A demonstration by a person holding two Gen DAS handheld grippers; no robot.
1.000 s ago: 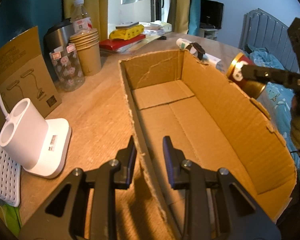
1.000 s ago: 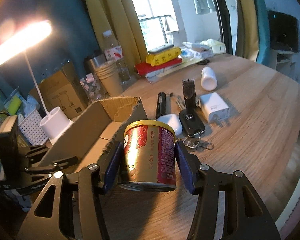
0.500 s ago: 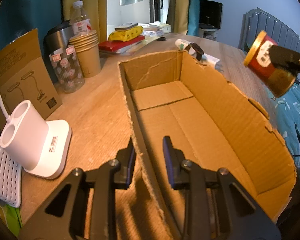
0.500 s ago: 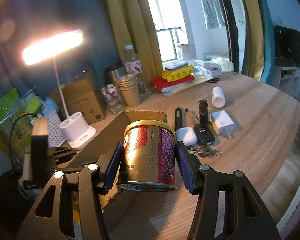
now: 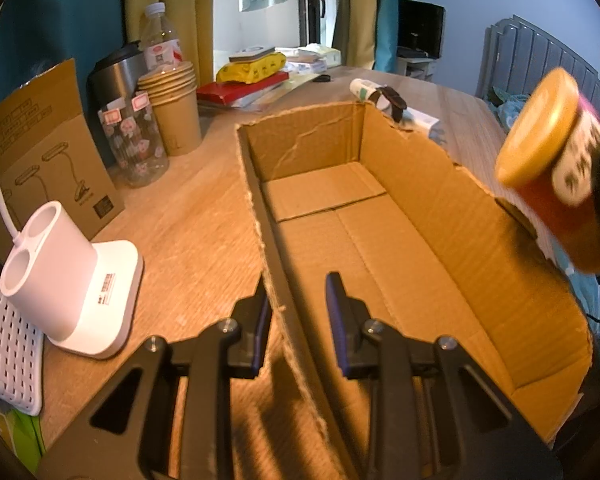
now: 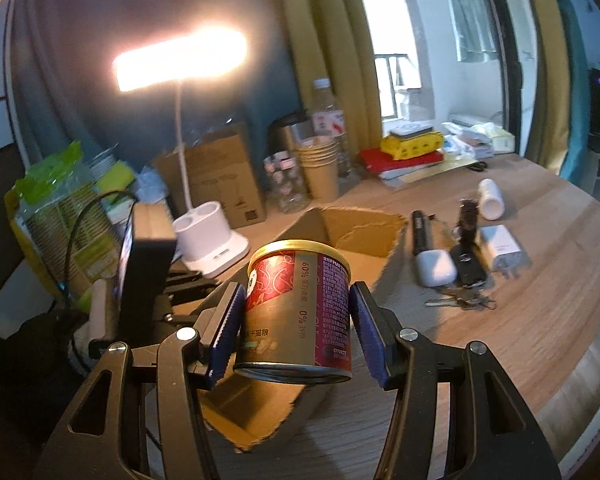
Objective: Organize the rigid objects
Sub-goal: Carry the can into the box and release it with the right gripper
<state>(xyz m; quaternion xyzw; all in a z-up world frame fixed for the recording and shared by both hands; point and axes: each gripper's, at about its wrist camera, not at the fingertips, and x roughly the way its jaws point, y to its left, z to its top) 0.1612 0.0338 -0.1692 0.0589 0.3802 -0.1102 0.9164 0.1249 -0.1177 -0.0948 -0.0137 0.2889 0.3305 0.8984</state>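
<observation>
Change since a second ago: the right gripper [image 6: 296, 316] has lifted the can [image 6: 296, 312] up off the table level and swung it toward the cardboard box [image 5: 440, 208]. In the left wrist view the can [image 5: 556, 184] was low behind the box's right wall; now it hangs high above that wall's rim, tilted with its gold lid facing left toward the box, blurred. Judgement: carry phase, can nearly over the box, drop-in comes next; nothing packed yet, box floor is bare.

Right gripper: jaws about half open, blue pads pressed on both sides of the can, firm grasp mid-body, can tilted a little.

Left gripper [image 5: 296, 312]: jaws at their narrowest, straddling the box's near left wall; the left pad sits against the cardboard edge, the right pad is inside the box with a visible gap. Reads as bracing the box; whether it truly pinches the wall I cannot tell. It has not moved.

Still out on the table [image 6: 540, 320], right of the box: earbud case [image 6: 436, 266], car key [image 6: 470, 268] with keyring, white charger [image 6: 500, 246], black torch [image 6: 420, 226], white bottle [image 6: 491, 199]. Desk lamp base [image 5: 72, 280] sits left of the box, well clear.

Risk: can rim clipping the torn right wall on the way in.
</observation>
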